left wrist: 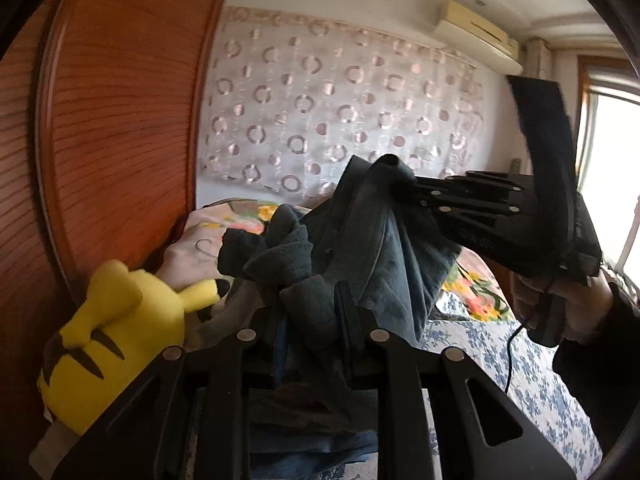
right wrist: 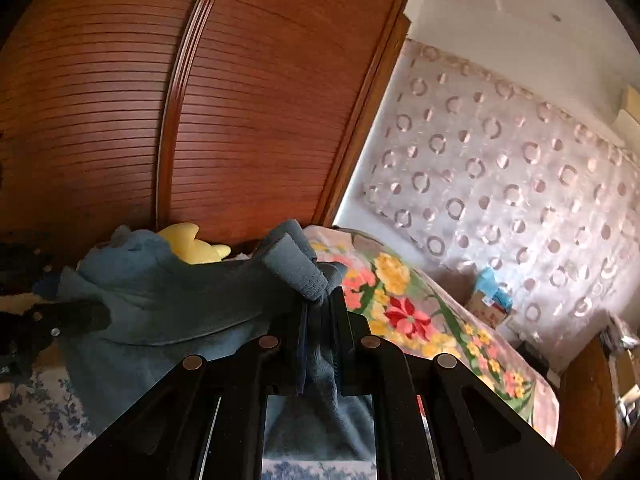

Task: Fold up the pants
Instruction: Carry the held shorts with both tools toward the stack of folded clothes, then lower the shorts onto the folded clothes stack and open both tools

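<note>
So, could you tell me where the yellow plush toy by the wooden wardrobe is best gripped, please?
Probably its protruding yellow ear: narrow enough for gripper fingers, unlike the rounded head of the yellow plush toy. Come from the bed side, since the wooden wardrobe blocks the other. Both grippers currently hold the dark blue fleece pants.

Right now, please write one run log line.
left tool: shut on pants | right tool: shut on pants | pants: lifted above bed

Daylight glares white through the window [left wrist: 612, 160]; both fisheye views bend at dark rims, slightly motion-blurred.
</note>
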A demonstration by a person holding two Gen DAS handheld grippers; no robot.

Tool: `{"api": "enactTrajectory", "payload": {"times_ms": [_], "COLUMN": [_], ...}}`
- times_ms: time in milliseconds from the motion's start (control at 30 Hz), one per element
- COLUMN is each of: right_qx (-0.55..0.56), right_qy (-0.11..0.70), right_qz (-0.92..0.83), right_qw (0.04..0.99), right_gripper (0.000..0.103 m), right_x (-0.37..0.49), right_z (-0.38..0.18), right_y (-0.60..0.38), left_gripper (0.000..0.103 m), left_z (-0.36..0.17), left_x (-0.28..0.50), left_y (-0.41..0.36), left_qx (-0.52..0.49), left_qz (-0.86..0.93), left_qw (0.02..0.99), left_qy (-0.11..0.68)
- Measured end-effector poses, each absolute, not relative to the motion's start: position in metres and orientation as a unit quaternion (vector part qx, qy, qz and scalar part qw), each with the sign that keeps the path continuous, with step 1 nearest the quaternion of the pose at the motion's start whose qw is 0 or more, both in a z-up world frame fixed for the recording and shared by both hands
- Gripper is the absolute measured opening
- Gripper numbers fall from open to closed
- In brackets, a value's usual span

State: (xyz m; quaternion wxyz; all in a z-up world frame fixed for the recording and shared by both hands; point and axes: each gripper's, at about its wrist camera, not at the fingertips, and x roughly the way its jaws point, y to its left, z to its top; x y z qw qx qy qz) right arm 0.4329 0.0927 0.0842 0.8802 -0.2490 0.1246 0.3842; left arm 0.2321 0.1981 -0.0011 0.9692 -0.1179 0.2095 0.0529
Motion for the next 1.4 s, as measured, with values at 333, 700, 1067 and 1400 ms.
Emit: {"api": "enactTrajectory", "payload": {"times_ms": [333, 700, 1067, 1400], "right_qx": [-0.277, -0.185, -0.145, -0.108], "right_qy": [0.134, 0.188, 0.224, 0.275], "right_qz": [0.442, 0.439, 0.406, 0.366], "right_qw": [0.842, 0.859, 0.874, 0.883], "right_gripper": [0.010, 0.031, 0.031, 0.031], "right_x": [0.464, 0.495, 0.503, 0.526], "right_z": [0.079, 0.086, 0.080, 0.070], "right_y": [0.118, 0.087, 0.017, 0.010], "left_gripper": [0.023, 0.046, 0.048, 0.048], "left_z": [-0.020, -0.032, -0.039, -0.030], "left_x": [0.218, 0.218, 0.214, 0.211], "left_y": [0.207, 0.210, 0.210, 0.210], "left_qx": [-0.154, -0.137, -0.132, -0.107], "left_qz": [0.101, 0.133, 0.142, 0.141], "left_qw": [0.962, 0.953, 0.949, 0.949], "left_qy": [0.203, 0.235, 0.249, 0.261]}}
